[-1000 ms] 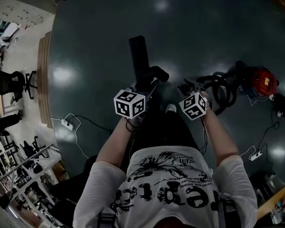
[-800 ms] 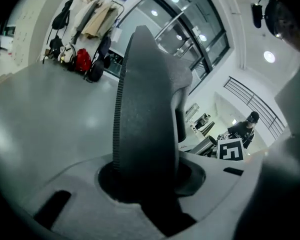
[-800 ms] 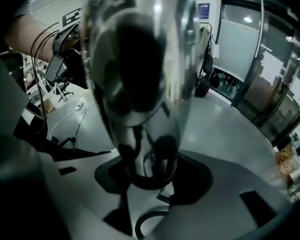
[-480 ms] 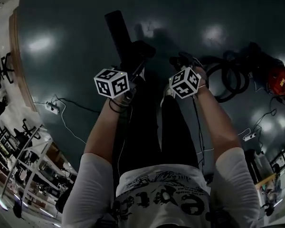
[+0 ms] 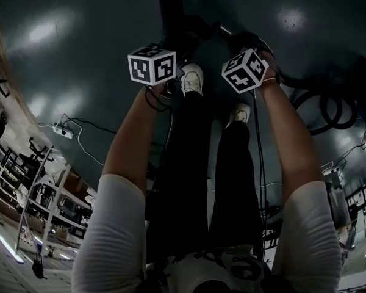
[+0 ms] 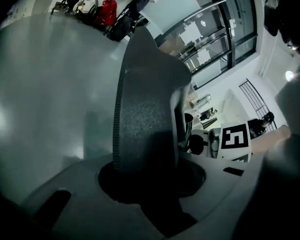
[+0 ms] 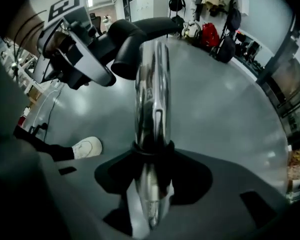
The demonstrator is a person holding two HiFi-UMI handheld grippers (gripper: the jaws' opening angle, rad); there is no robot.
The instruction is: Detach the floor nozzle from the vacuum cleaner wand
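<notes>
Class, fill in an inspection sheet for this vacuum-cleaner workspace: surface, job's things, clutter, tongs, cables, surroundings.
Surface: dark glossy floor with ceiling lights reflected in it.
Job's things: dark grey textured plastic floor nozzle; shiny chrome wand tube, whose far end runs into a black elbow piece.
Clutter: red and dark bags by the far wall.
Tongs: left tongs shut on the floor nozzle; right tongs shut on the wand tube.
Cables: white power strip with its cord lying on the floor; looped black hose at the right.
Surroundings: metal shelving racks; the person's white shoes beside the tongs.
</notes>
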